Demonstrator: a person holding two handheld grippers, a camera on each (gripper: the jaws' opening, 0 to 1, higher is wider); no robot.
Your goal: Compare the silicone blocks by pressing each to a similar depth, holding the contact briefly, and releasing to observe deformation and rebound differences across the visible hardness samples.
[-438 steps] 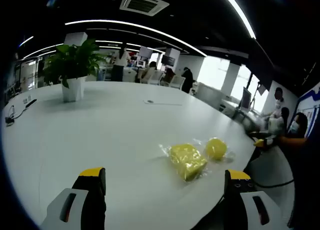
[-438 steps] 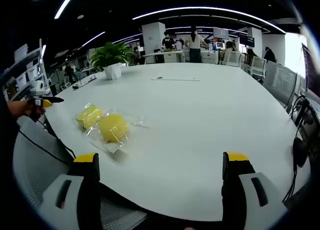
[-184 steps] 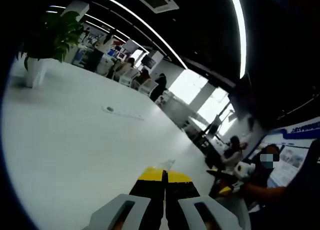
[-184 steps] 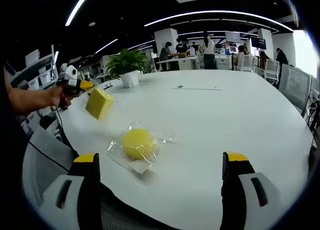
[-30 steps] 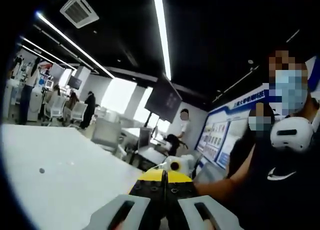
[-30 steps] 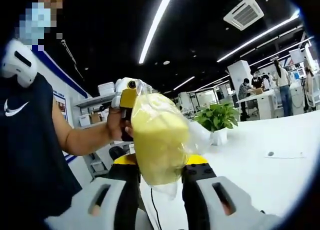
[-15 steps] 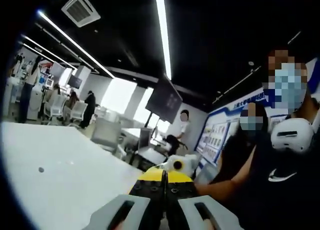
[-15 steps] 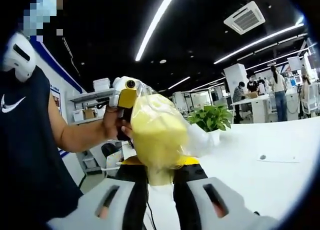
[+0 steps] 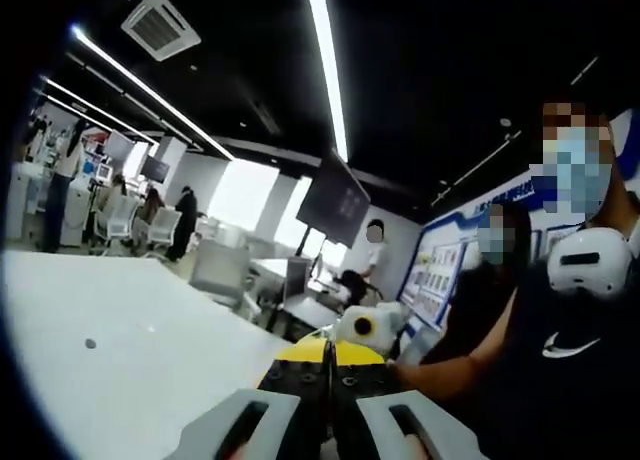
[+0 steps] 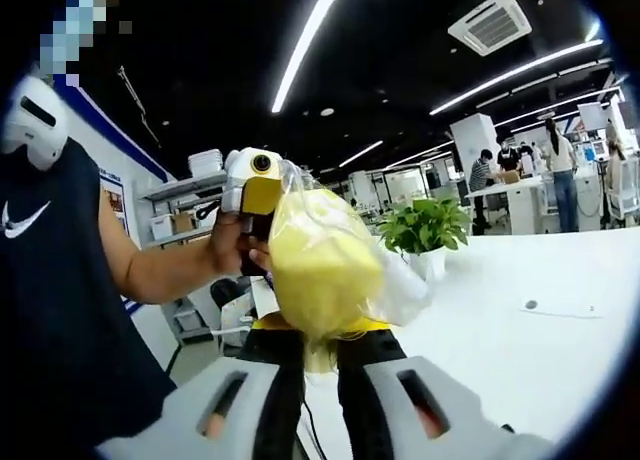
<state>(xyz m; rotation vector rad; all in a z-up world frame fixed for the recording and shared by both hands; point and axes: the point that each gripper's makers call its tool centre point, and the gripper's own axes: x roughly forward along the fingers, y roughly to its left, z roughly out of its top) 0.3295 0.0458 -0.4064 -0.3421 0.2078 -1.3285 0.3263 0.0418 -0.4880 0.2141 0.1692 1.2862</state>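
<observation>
- The surface (image 9: pixel 130 350) is a broad white top that spreads from the near left toward the far office area in the left gripper view
- In the right gripper view the same white surface (image 10: pixel 560 310) fills the right side
- A small dark round spot (image 9: pixel 90 344) lies on it toward the left, well apart from anything else; the same kind of spot (image 10: pixel 530 304) shows at the right
- A potted green plant (image 10: pixel 425 235) in a white pot stands on it farther off

One yellow silicone block in a clear plastic bag (image 10: pixel 322 260), one green potted plant (image 10: pixel 428 238), two yellow-tipped grippers (image 10: pixel 318 342) (image 9: pixel 328 352)
</observation>
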